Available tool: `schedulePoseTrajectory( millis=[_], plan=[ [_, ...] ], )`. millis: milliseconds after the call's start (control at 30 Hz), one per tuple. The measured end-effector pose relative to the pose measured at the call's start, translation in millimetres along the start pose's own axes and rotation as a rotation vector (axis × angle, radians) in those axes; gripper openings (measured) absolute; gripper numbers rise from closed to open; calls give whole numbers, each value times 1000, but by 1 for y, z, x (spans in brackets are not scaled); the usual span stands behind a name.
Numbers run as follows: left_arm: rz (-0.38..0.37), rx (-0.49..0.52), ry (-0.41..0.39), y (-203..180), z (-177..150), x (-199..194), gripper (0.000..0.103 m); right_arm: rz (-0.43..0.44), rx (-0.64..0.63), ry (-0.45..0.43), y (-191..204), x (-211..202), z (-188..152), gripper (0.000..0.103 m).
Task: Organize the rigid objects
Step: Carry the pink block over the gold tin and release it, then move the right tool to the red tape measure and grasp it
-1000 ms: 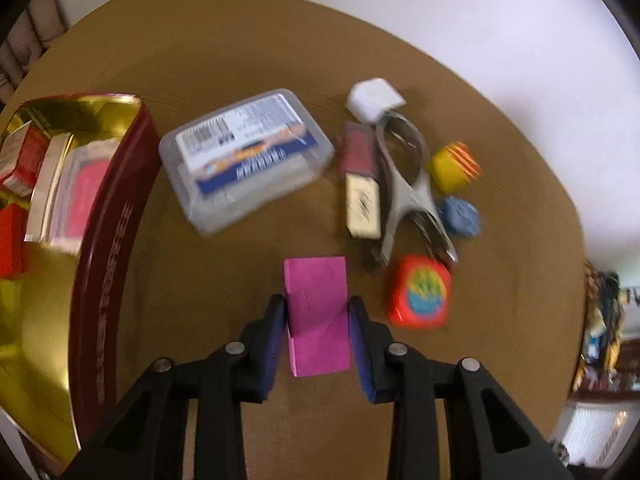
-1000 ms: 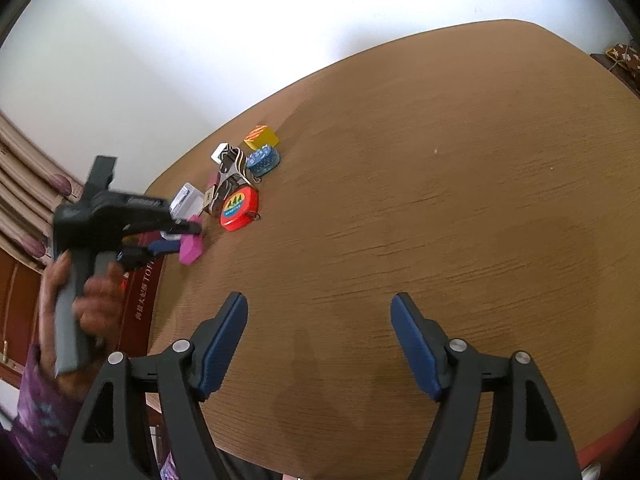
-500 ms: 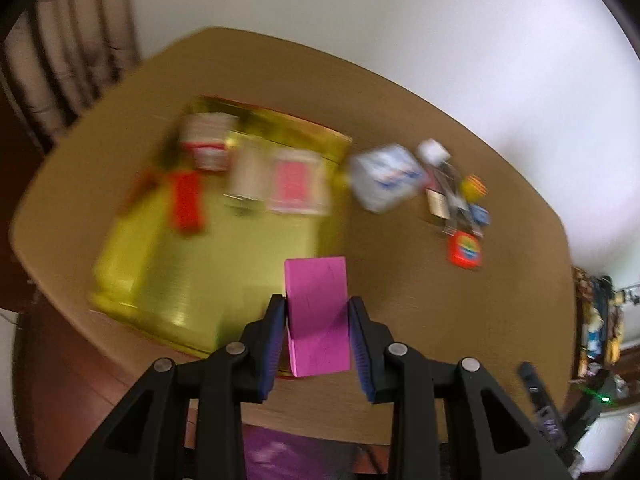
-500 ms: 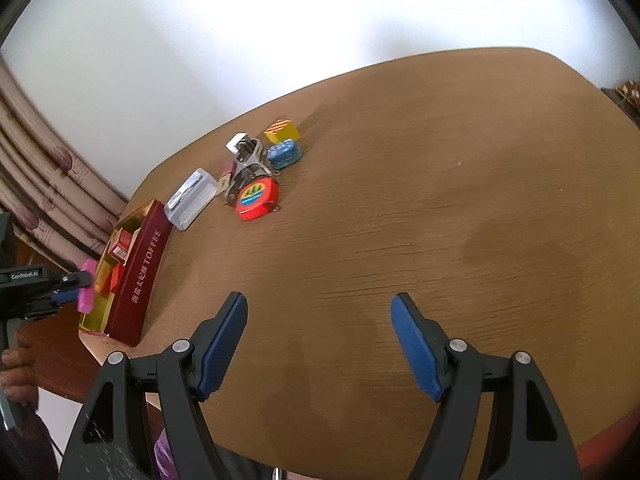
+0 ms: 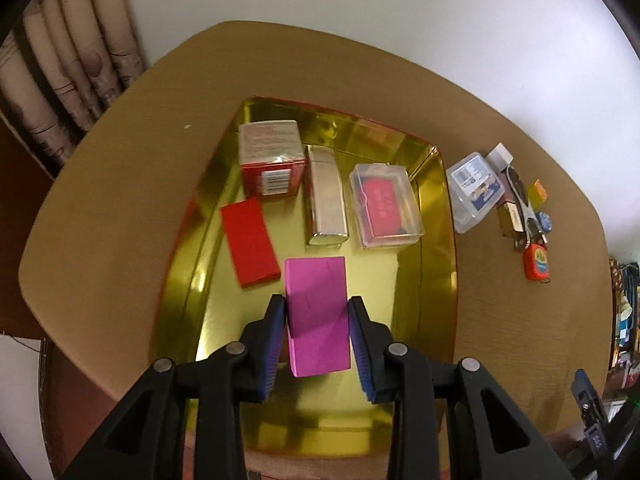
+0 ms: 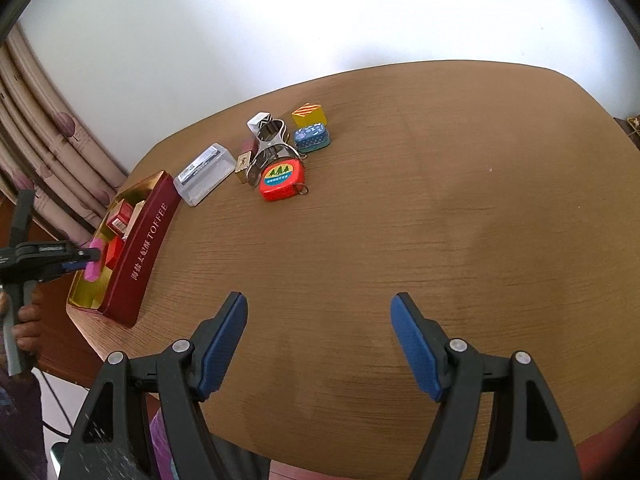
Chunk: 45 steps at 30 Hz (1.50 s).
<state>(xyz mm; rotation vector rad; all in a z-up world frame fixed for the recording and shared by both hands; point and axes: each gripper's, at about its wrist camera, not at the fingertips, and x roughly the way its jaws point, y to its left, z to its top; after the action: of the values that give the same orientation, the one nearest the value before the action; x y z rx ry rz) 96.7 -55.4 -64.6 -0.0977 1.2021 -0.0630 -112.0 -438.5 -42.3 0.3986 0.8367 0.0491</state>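
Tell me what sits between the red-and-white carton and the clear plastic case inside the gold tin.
A gold foil-wrapped bar lies between the red-and-white carton and clear plastic case, seen in the left wrist view.

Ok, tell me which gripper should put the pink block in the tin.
Left. The left gripper already grips the pink block above the tin, over bare floor near the red block. The right gripper hangs open and empty over the table, well away.

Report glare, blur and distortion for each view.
Left wrist: the gold tin throws bright reflections, its near wall is soft, and the table edge bows from fisheye. Right wrist: the white wall is blown out; the red tape measure stays sharp.
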Motion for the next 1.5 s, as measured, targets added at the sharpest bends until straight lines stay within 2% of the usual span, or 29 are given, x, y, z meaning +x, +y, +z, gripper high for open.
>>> schedulePoseTrajectory(
  millis=[133,333,467,600,733,833,933,967,1033,1133,1233,1500],
  plan=[
    [-8,-2,38,-4,6,24,32,-10,-6,6,4,3,2,72],
    [1,-3,50,-1,12,44,33,-11,-10,21,6,7,4,72],
    [9,22,52,-3,16,47,33,-10,-9,22,8,6,5,72],
    [-6,-11,56,2,17,41,33,-5,-19,15,12,3,6,72],
    [-22,-56,1,8,10,17,34,13,-40,16,20,2,12,72],
    [-35,-104,-71,10,-7,-14,35,21,-92,11,32,7,26,72],
    [-1,-153,-176,15,-40,-50,39,25,-143,-12,46,19,46,72],
    [15,-161,-201,17,-48,-57,44,17,-150,-16,49,26,52,72],
    [73,-187,-246,23,-72,-67,47,17,-146,0,52,39,61,71],
    [130,-217,-270,37,-98,-69,47,-22,-148,18,54,64,73,70],
    [182,-241,-294,47,-110,-63,47,-60,-134,37,54,84,81,64],
    [197,-249,-314,62,-109,-56,47,-97,-79,74,53,120,96,63]
  ],
)
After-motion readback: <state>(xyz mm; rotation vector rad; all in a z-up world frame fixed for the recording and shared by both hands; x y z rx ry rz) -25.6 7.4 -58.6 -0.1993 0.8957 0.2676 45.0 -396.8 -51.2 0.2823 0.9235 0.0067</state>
